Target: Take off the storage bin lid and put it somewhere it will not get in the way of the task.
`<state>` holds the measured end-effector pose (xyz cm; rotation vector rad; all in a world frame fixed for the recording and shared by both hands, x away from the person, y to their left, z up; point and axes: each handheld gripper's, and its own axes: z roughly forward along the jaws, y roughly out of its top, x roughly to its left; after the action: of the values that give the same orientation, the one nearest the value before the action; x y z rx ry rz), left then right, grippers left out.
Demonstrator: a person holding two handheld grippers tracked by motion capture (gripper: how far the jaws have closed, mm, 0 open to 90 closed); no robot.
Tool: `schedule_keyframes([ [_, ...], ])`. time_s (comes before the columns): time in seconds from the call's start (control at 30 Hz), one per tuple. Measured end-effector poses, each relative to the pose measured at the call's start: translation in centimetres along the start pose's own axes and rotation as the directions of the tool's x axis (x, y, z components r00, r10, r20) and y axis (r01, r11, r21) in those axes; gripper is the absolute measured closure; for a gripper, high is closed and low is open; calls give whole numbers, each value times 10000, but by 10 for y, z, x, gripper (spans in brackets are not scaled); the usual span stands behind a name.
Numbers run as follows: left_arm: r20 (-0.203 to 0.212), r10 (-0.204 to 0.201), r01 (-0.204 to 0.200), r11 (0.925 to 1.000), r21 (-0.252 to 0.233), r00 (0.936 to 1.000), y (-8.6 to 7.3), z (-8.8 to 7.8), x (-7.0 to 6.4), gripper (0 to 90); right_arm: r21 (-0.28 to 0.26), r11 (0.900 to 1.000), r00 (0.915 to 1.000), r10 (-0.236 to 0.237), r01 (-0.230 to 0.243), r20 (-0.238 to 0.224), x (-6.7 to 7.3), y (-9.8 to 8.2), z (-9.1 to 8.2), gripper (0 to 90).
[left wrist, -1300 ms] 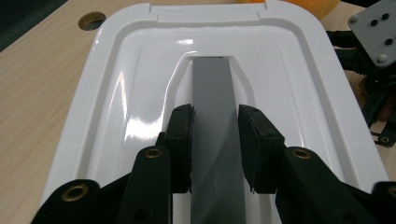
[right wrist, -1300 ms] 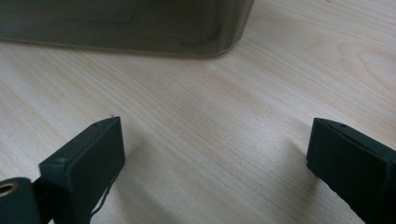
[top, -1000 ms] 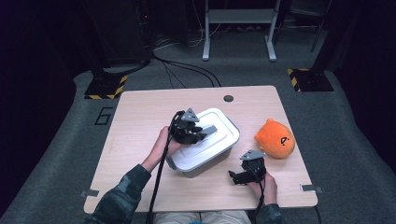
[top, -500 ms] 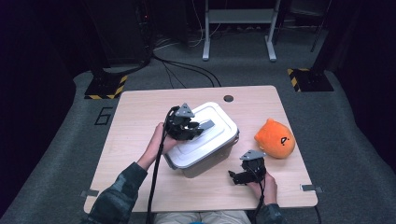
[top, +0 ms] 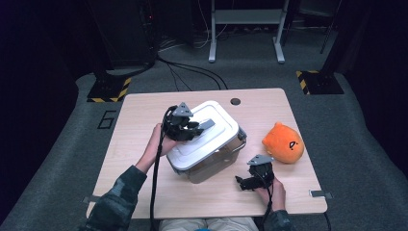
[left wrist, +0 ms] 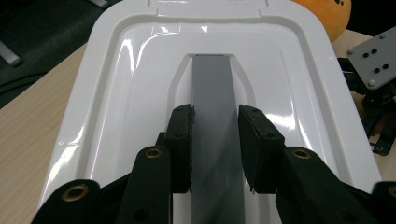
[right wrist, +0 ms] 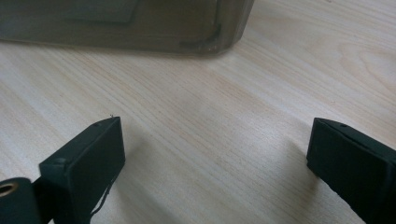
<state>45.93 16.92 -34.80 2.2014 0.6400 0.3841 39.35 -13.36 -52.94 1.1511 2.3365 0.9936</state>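
A clear plastic box [top: 219, 163] with a white lid [top: 204, 134] stands mid-table. My left gripper [top: 190, 129] is shut on the lid's grey handle [left wrist: 214, 88], and the lid tilts up on the left side. In the left gripper view both pads [left wrist: 181, 140] press the handle's sides. My right gripper [top: 246, 182] rests open on the table just in front of the box, its jaws wide apart over bare wood. An orange plush toy [top: 284, 143] lies to the right of the box.
The wooden table [top: 144, 115] has a round cable hole [top: 235, 101] at its far edge. Cables and a metal stand's legs [top: 245, 33] lie on the floor beyond. Bare wood spreads on the table's left side and along the front.
My left gripper has risen and drifted away from me with the handle, and the lid has lifted and tilted on the box. The right gripper has stayed in place.
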Motion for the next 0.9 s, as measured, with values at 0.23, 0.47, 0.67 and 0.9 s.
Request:
schedule_keyframes([
  [0.23, -301, -103, 100, 9999, -97, 9995, -3, -10, 8, 665, 1, 10000, 10000, 1, -1, -1, 0, 0, 0, 35],
  [0.47, -632, -367, 357, 9992, -172, 9973, -8, -21, 16, 665, 2, 10000, 10000, 3, -3, -4, 0, 0, 0, 35],
  [0.67, -967, -737, 724, 9972, -172, 9926, -14, -27, 25, 665, 0, 10000, 10000, -2, 2, 20, 0, 0, 0, 36],
  [0.9, -1237, -1043, 1022, 9945, -233, 9868, -22, -34, 36, 665, 2, 10000, 10000, 5, -5, 21, 0, 0, 0, 36],
])
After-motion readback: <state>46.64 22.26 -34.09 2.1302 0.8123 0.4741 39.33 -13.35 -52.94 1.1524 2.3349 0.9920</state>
